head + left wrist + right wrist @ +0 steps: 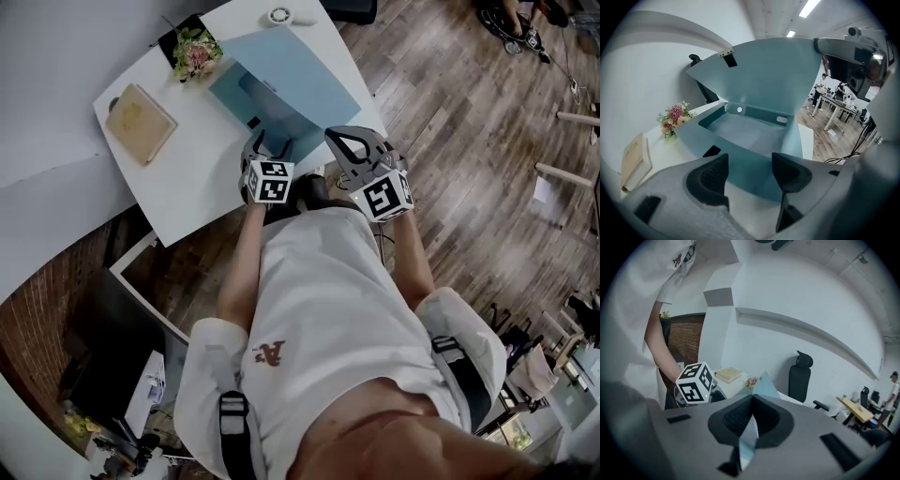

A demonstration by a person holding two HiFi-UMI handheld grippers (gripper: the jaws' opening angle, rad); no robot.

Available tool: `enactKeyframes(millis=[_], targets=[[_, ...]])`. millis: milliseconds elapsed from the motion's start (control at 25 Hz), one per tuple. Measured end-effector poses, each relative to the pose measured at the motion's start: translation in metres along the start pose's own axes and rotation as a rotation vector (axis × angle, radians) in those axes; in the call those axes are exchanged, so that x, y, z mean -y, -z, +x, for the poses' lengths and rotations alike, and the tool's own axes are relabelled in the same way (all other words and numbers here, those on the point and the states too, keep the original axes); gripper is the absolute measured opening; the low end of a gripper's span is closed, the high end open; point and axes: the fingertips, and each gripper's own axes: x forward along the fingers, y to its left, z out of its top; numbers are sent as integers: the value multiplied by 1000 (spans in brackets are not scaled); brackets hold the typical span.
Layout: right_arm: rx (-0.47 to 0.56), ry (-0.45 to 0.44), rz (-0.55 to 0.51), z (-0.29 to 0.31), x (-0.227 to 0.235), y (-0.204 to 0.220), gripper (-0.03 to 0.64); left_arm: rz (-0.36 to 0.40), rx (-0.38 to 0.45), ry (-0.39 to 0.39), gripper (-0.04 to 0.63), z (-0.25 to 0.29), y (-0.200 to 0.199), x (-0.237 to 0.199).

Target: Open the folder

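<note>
Teal-blue plastic folder (pixel 764 79) looked smooth, matt with a faint sheen. White rectangular surface (pixel 192 178) read as smooth, matt laminate. Brown plank floor (pixel 469 141) showed wood grain, low gloss. Tan book (pixel 141 122) had a dull paper cover. Left claw (pixel 749 174) was matt grey plastic; its black pads (pixel 710 176) looked ribbed, rubbery.

quick count, fwiw:
- folder (pixel 281 89): 1, blue
- table (pixel 187 178): 1, white
- tan book (pixel 141 122): 1
- flower bunch (pixel 195 54): 1
- small round white thing (pixel 279 15) at table's far edge: 1, can't tell what it is
- grippers: 2, left gripper (pixel 270 148) plus right gripper (pixel 349 142)
- marker cubes: 2, left cube (pixel 270 181), right cube (pixel 386 199)
- black office chair (pixel 800 376): 1
- ceiling light strips: 2, near strip (pixel 808 7), far strip (pixel 790 33)
- people far back at desks: too small to count
</note>
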Motion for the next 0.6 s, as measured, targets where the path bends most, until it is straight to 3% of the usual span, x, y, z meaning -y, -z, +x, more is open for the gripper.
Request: enactKeyframes(millis=[600], targets=[[-37,137,50,-17,29,12,8,33,-27,45,304,8,0,2]])
